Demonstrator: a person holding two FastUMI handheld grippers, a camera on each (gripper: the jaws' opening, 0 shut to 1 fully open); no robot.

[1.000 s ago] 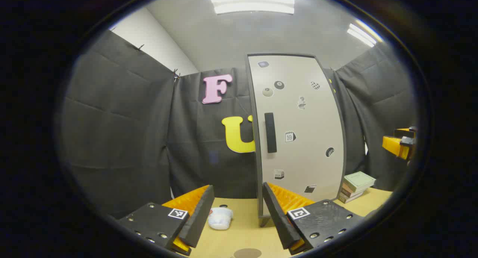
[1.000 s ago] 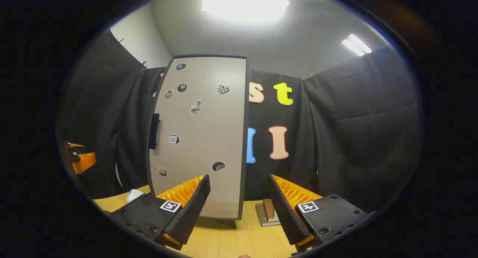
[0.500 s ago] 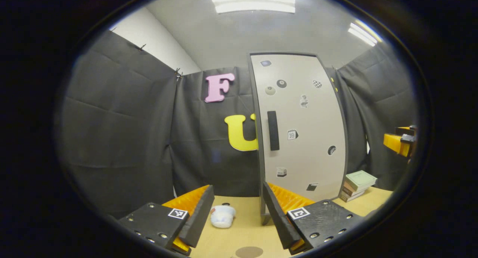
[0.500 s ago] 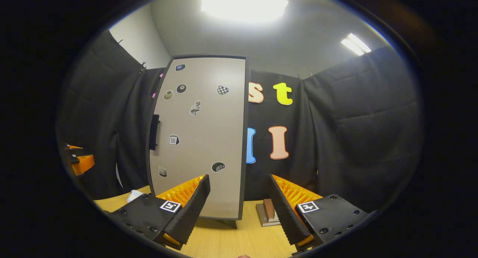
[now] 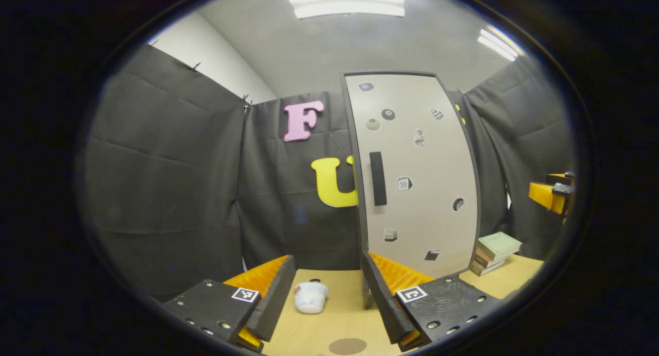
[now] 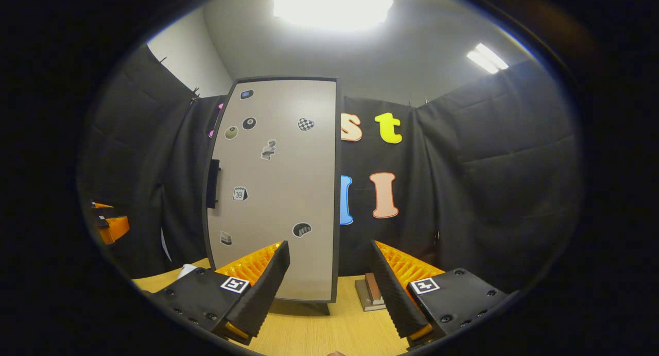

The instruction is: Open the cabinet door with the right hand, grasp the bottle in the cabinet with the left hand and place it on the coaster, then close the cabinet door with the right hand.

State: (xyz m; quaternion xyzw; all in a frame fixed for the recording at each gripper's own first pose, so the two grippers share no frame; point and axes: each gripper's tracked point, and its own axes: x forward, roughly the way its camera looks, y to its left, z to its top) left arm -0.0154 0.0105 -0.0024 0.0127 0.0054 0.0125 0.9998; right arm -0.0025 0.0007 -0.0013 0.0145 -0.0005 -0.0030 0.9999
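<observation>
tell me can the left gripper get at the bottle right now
Probably not. The cabinet door looks shut, so anything inside is closed off. The left gripper is open and holds nothing, short of the cabinet; the door needs pulling open by its handle first.

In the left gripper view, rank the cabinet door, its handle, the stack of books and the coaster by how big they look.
Largest to smallest:
1. cabinet door
2. stack of books
3. handle and coaster: alike in apparent size, so not ranked. The coaster lies much nearer the camera, at the view's bottom edge.
</observation>
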